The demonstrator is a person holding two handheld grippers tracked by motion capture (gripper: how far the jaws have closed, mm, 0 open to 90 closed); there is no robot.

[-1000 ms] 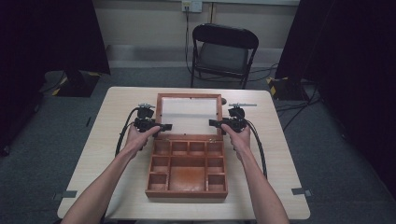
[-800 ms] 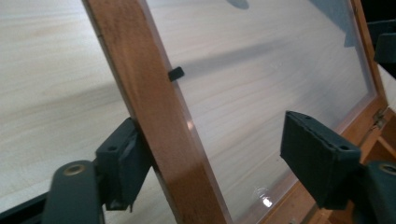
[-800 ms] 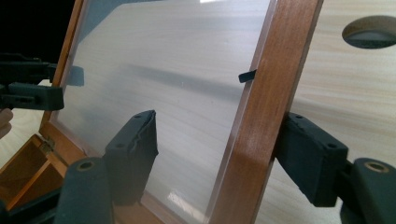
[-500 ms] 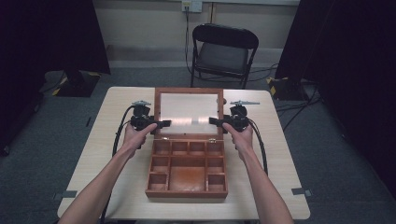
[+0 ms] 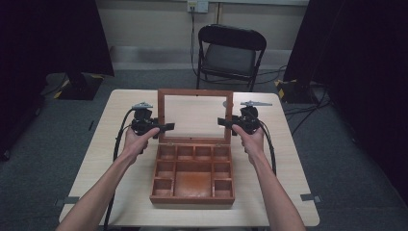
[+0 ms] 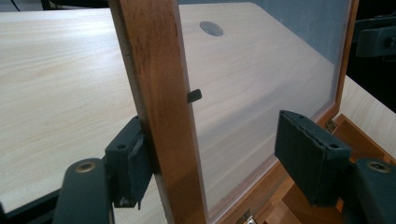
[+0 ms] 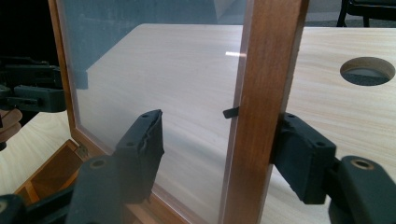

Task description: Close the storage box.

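Lid (image 5: 195,115) of the wooden box (image 5: 193,175) is what we have in hand: a wood frame around a clear pane, standing near upright on its hinges at the far edge of the box, face toward us, long side running left to right across the table (image 5: 96,159).

Left gripper (image 6: 219,154): jaws have just been closing, and they straddle the lid's left frame rail. In the left gripper view the outer pad (image 6: 133,163) sits against the rail's outer edge; the inner pad (image 6: 303,154) stands clear of the pane on the other side. So one pad touching, not clamped.

Right gripper (image 7: 219,149): jaws also just been closing, straddling the right frame rail. Outer pad (image 7: 303,154) is at or touching the rail's outer edge; we cannot tell which. Inner pad (image 7: 144,144) is off the pane with a gap. Not clamped either.

In the high view both grippers point inward, level, facing each other across the lid at about mid-height. Left hand (image 5: 137,139) and right hand (image 5: 250,139) grip the bodies from below, forearms coming up from the near edge and splayed either side of the box.

Box sits mid-table, nearer our edge, compartments showing. A chair (image 5: 231,53) stands beyond the table.
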